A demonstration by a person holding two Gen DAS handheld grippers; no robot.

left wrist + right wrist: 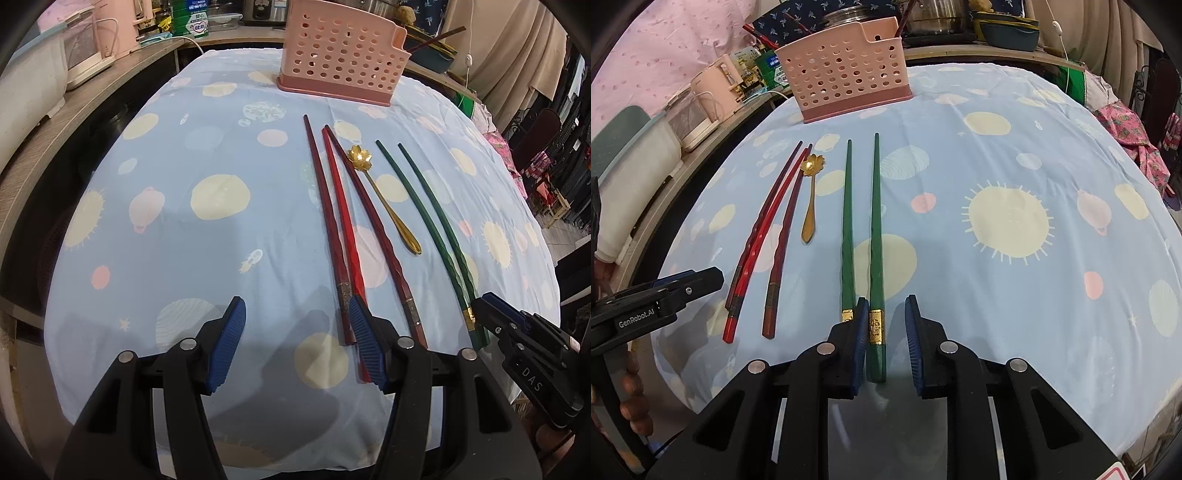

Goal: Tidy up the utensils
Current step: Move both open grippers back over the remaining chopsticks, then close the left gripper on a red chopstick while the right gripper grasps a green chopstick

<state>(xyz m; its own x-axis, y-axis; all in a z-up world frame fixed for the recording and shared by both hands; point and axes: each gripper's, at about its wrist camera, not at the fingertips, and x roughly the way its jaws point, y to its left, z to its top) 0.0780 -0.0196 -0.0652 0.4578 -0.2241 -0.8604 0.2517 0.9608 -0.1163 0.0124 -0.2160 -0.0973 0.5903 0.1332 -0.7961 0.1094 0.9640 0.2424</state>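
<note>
The right gripper (885, 345) points down at a table draped in a pale blue cloth (997, 155) printed with suns and planets. Its jaws stand partly apart around the thick end of one green chopstick (874, 236). The left pad sits against or just beside the gold band on that stick, while a clear gap separates the stick from the right pad, so nothing is pinched. A second green chopstick (846, 229) lies just outside the left pad, nearly parallel to the first.

Further left of this gripper lies a small gold spoon (809, 201) with a flower-shaped bowl, then three red chopsticks (764, 236) bunched together, their tips pointing away.

The left gripper (295, 339) hovers low over the cloth with its jaws spread wide and empty. Its right pad overlaps the thick ends of the red chopsticks in the left wrist view; whether it touches them cannot be told.

Beyond all the utensils, at the far side of the table, stands a pink perforated basket (846, 81), upright and well apart from both grippers.
</note>
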